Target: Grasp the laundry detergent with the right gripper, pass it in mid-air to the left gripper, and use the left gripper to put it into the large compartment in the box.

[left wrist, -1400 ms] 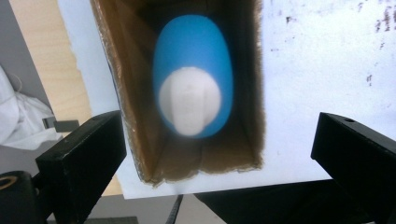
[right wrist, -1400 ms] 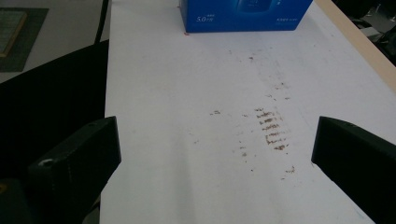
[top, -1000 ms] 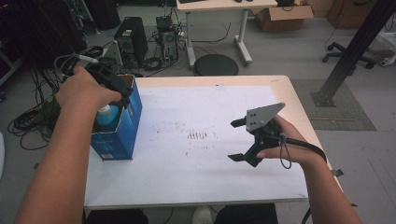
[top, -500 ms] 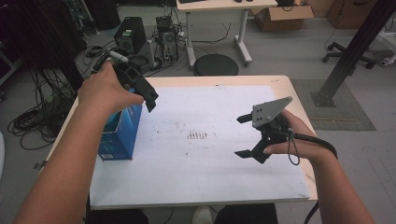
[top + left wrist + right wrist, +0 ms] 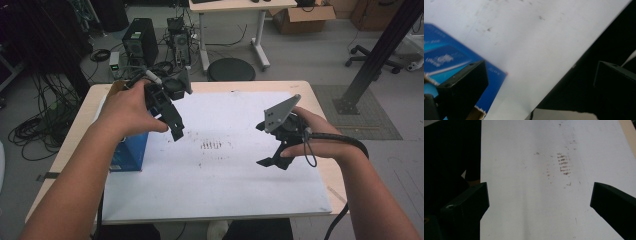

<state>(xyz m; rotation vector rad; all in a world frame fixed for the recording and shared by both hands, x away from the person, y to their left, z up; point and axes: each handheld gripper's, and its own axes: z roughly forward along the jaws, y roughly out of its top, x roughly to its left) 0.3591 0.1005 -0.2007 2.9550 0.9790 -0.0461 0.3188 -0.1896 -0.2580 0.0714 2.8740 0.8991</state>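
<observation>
A blue cardboard box [image 5: 131, 150] stands at the left edge of the white sheet [image 5: 225, 175] that covers the table. My left gripper [image 5: 175, 117] is held in the air just right of the box's top, tilted, with its jaws wide apart and nothing between them. In the left gripper view the box [image 5: 446, 57] lies at lower left, beyond the open left gripper [image 5: 541, 82]. My right gripper [image 5: 266, 145] hovers over the right part of the sheet, open and empty. In the right gripper view the right gripper [image 5: 539, 202] looks down on brown smudges [image 5: 563, 163].
Brown smudges [image 5: 212, 145] mark the sheet's middle. The wooden table edge [image 5: 327, 170] runs just right of my right hand. On the floor beyond the table are computer towers [image 5: 137, 42], cables and a round black stool [image 5: 231, 69].
My left gripper has risen from the top of the blue box and swung right over the sheet, empty. My right gripper has shifted slightly right and stays open.
</observation>
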